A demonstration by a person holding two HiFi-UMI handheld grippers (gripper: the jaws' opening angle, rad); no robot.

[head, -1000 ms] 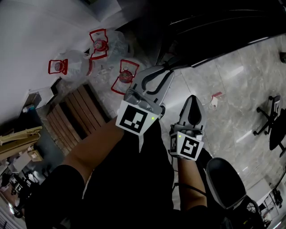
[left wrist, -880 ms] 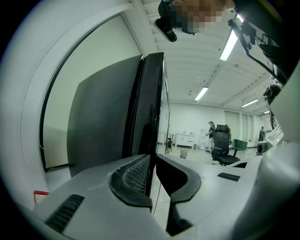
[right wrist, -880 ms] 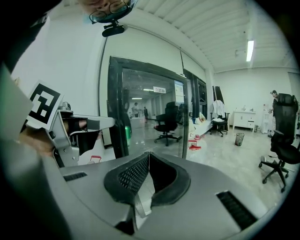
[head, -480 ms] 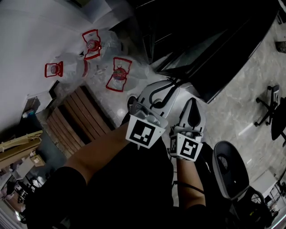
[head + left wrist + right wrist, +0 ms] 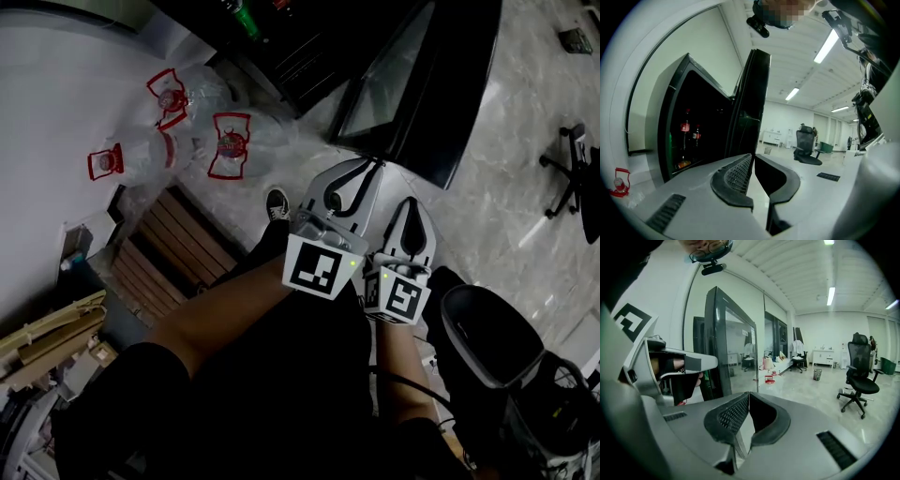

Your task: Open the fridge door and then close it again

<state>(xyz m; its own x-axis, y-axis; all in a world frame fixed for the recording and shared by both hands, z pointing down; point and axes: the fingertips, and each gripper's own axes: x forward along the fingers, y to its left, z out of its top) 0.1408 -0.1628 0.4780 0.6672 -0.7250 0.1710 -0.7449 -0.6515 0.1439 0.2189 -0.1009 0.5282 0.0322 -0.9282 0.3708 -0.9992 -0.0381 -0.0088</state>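
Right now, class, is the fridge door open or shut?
Open. The fridge door stands swung well away from the fridge, and bottles inside show through the gap.

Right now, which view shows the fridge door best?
The right gripper view: the fridge door shows its glass face and frame. The left gripper view sees it nearly edge-on; the head view, from above, swung open.

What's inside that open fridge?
The fridge holds a few bottles, two with red labels; the rest of its dark interior cannot be made out.
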